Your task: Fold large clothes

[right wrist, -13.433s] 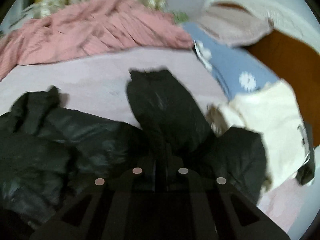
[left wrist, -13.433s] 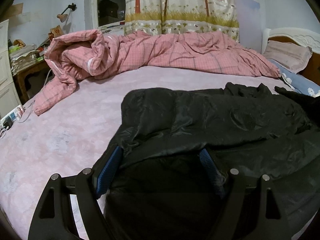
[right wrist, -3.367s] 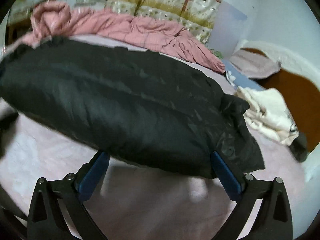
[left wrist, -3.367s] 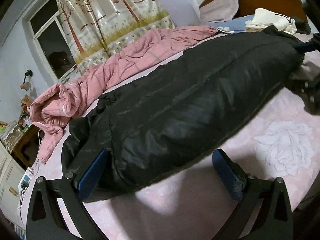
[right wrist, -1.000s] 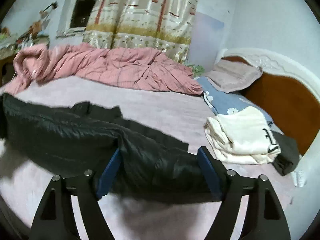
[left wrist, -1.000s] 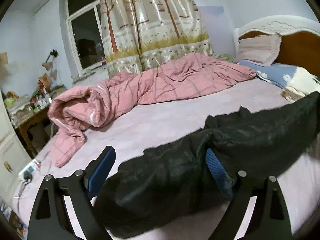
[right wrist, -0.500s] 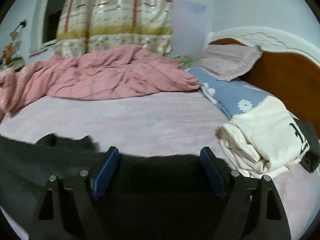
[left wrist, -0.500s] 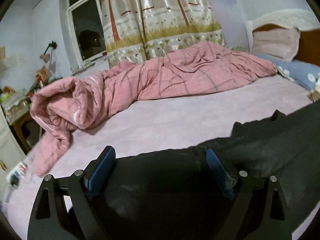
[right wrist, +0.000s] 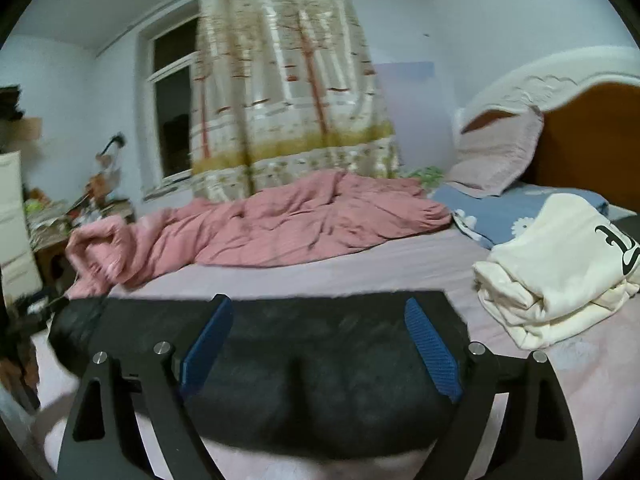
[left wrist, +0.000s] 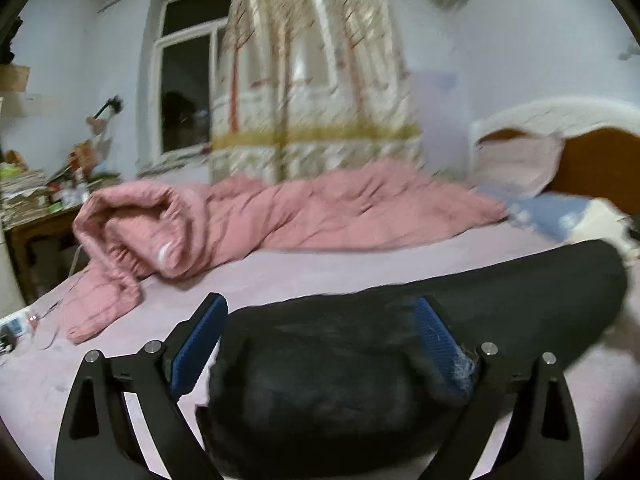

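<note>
From your left wrist, the left tongs [left wrist: 318, 332] gape, straddling the black puffer jacket [left wrist: 500, 300] lying folded on the bed [left wrist: 320, 264] (blurry). From your right wrist, the right tongs [right wrist: 318, 330], jaws just widened, straddle its other end unclamped, near a cream sweatshirt [right wrist: 560, 264].

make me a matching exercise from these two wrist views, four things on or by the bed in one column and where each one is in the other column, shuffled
Things:
1. black jacket
2. pink quilt
3. cream garment
4. tree-print curtain

Places:
A. hanging at the window behind the bed
B. folded near the blue pillow, at the right of the right wrist view
C. bunched along the far side of the bed
D. lying across the near edge of the bed, between both grippers' fingers

Pairs: 1-D, 2-C, 3-B, 4-A
</note>
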{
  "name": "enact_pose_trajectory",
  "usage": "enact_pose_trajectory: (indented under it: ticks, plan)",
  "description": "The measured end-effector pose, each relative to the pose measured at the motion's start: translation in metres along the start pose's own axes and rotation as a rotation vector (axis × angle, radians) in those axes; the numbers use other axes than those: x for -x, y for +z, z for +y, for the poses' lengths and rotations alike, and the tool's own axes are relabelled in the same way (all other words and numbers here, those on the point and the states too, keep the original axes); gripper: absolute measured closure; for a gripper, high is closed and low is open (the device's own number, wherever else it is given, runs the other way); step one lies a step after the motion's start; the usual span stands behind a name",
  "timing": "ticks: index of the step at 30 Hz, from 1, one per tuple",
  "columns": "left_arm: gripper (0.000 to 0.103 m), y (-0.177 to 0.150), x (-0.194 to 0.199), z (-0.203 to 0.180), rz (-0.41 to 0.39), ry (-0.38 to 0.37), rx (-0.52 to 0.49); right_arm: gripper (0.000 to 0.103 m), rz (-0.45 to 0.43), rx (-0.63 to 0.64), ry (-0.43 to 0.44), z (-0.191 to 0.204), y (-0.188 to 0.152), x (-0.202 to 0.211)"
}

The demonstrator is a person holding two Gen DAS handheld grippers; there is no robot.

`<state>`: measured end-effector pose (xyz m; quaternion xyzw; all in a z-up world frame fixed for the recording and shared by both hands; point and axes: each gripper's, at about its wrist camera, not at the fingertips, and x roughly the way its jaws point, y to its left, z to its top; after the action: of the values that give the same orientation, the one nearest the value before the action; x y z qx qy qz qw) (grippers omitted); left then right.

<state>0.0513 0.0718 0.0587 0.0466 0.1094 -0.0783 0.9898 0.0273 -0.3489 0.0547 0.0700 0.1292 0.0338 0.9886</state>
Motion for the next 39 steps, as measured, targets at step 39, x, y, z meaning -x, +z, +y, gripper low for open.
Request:
enact_pose_trajectory:
  ticks: [39]
  plan:
    - [0.0,-0.043,-0.177,-0.014,0.411,0.075,0.008,0.001,0.385,0.031,-0.188,0.024,-0.039,-0.183]
